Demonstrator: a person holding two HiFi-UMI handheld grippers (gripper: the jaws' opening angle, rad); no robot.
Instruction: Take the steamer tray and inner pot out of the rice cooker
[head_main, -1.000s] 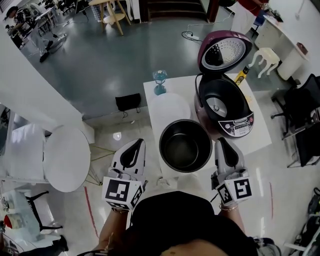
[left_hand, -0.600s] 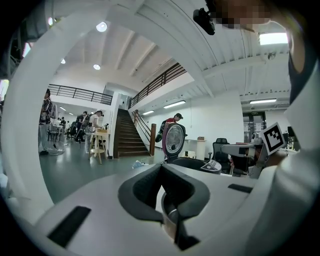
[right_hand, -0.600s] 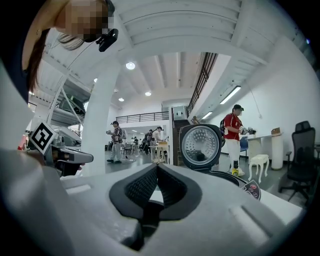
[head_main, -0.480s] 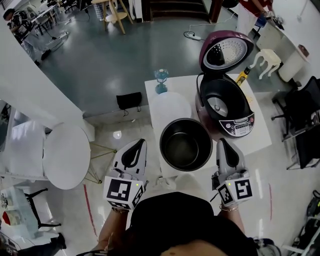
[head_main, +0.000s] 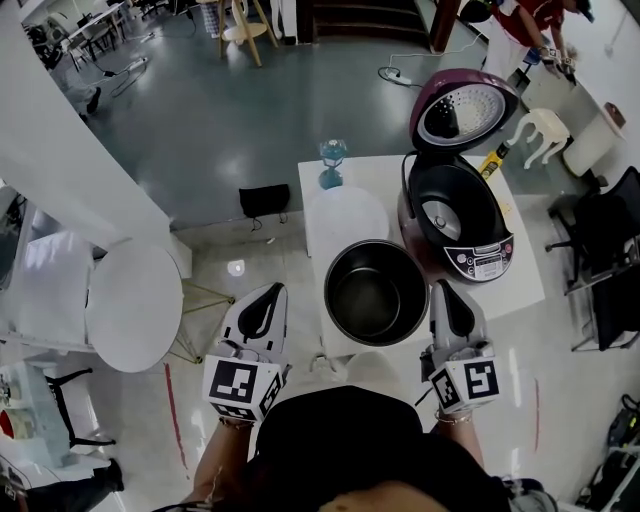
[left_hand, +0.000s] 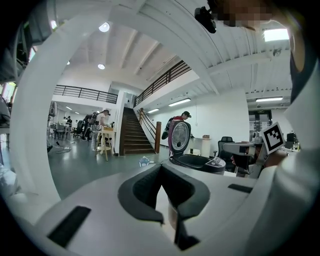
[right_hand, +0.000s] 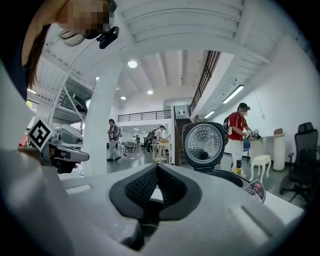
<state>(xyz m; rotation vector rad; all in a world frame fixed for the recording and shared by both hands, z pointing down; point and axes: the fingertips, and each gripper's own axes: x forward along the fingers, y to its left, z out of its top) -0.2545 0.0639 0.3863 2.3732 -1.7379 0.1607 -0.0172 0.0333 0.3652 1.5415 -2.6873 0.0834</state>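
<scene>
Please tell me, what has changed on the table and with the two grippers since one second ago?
Nothing visibly moved, and nothing was taken hold of or let go. The pot stands on the table beside the open rice cooker as before; the left gripper and right gripper stay shut and empty on either side of it.

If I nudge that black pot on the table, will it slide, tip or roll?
The pot looks like rigid metal, so it probably won't flex. It sits upright and wide, so it likely slides rather than tips. It stands near the table's front edge, so push gently.
</scene>
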